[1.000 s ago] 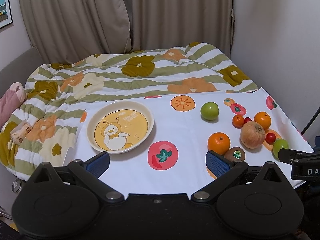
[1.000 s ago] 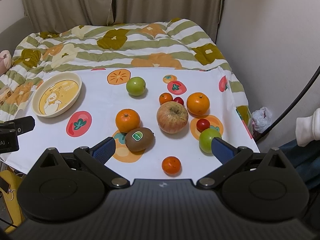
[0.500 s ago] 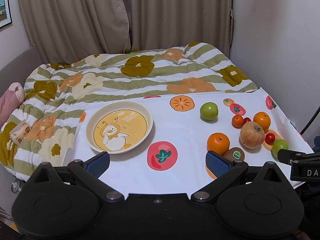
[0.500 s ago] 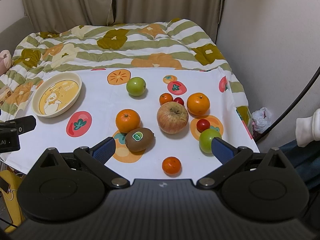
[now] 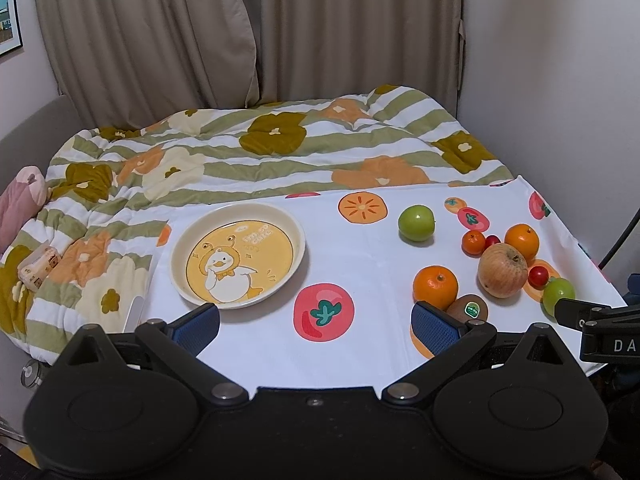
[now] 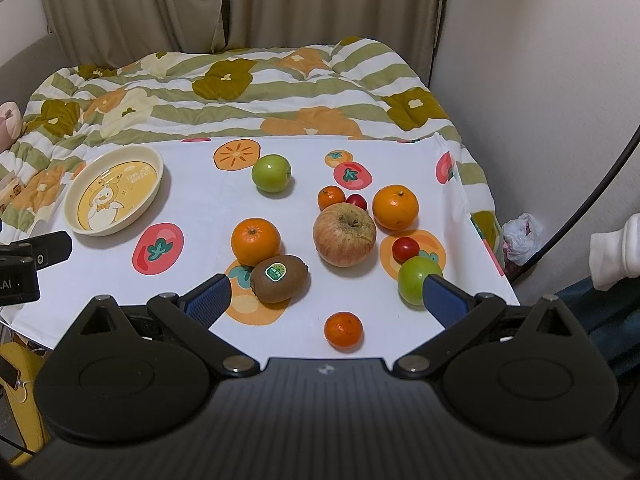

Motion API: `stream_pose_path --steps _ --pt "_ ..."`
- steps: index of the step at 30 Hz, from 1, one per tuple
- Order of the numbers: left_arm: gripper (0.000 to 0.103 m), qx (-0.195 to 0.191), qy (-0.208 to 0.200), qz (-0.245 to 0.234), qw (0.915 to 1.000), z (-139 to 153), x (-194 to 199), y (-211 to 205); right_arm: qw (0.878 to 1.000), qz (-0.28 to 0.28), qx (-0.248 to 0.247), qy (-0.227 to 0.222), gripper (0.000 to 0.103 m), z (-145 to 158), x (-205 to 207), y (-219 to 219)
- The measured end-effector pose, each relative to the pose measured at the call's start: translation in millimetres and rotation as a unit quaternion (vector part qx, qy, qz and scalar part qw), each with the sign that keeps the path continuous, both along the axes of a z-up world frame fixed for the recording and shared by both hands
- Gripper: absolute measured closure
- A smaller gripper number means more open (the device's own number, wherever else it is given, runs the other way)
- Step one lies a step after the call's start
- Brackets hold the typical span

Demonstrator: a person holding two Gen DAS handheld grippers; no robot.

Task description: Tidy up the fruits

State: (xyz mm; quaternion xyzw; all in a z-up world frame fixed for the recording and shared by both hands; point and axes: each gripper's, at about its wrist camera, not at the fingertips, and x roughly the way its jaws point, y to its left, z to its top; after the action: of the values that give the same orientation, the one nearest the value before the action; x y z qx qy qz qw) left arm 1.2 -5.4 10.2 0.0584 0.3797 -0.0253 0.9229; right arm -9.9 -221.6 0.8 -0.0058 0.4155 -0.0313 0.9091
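My right tool (image 6: pixel 326 300) hangs spread wide and empty above the near edge of the white fruit-print cloth (image 6: pixel 200 208), its blue pads (image 6: pixel 208 300) on either side of a small mandarin (image 6: pixel 343 330) that lies apart from the rest. My left tool (image 5: pixel 316 322) is likewise released, holding nothing, low over the cloth in front of the duck plate (image 5: pixel 238 258), which sits empty at the left of the cloth. The fruit is all grouped to the right: a kiwi (image 6: pixel 280 279) with a green sticker touching an orange (image 6: pixel 256 241) behind it, a big apple (image 6: pixel 345 234) in the middle, a second orange (image 6: pixel 395 207) just beyond it, a tiny mandarin (image 6: pixel 331 197) and a cherry tomato (image 6: pixel 356 201) side by side behind the apple, another cherry tomato (image 6: pixel 405 249) beside a green fruit (image 6: pixel 416 280) partly hidden by my right pad, and a green apple (image 6: pixel 271 173) alone farther back. Cloth and plate rest on a bed with a flowered quilt (image 6: pixel 240 92).
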Motion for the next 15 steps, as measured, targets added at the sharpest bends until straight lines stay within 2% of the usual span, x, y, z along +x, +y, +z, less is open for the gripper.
stream_pose_path --steps 15 --pt "0.000 0.001 0.001 -0.005 1.0000 -0.5 0.7 -3.1 1.000 -0.009 0.003 -0.006 0.000 5.5 -6.8 5.9"
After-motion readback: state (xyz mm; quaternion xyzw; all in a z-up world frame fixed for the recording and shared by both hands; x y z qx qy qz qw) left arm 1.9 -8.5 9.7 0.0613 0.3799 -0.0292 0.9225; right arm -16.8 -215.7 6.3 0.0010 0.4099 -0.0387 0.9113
